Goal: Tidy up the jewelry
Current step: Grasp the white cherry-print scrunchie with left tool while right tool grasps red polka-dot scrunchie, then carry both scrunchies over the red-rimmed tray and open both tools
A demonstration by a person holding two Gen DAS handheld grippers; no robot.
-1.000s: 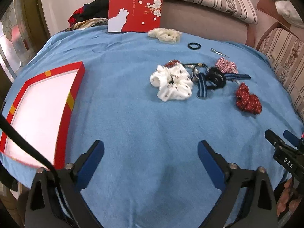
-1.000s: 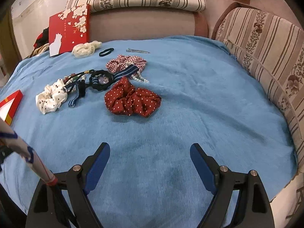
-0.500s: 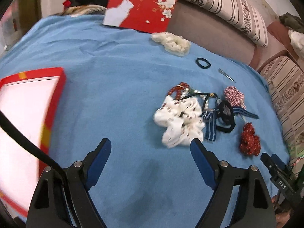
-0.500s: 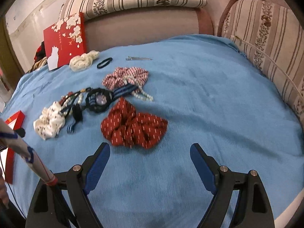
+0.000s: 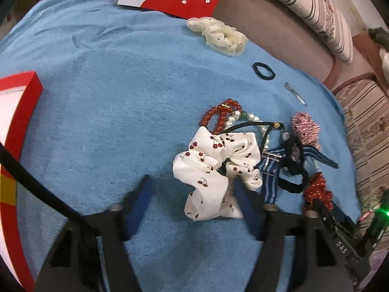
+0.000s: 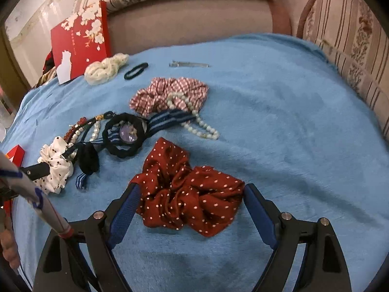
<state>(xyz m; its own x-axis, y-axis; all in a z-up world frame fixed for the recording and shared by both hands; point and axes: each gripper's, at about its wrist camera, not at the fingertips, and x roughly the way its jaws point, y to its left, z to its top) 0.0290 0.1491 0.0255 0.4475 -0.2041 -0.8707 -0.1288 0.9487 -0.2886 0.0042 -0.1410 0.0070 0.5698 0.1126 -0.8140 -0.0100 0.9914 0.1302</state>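
Lying crumpled on the blue cloth [image 6: 279,112], the red dotted scrunchie [image 6: 189,199] sat between the right gripper's [image 6: 190,198] spread jaws; the left gripper [image 5: 192,189], jaws just closing, straddled the cherry-print scrunchie [image 5: 214,170].

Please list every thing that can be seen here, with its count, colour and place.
cloth: 1, blue, under everything
box: 1, red, far left
lid: 1, red with white flowers, at the back
cream scrunchie: 1, cream, beside lid
hair tie: 1, black, beside cream scrunchie
clip: 1, silver, at the back
checked scrunchie: 1, red and white, middle
pearl string: 1, white, across checked scrunchie
strap: 1, blue striped, middle tangle
beads: 1 string, red, behind cherry scrunchie
cherry scrunchie: 1, white, left
dotted scrunchie: 1, red, nearest
left gripper: 1, black, blue pads, jaws just closing around cherry scrunchie
right gripper: 1, same colours, jaws just closing around dotted scrunchie
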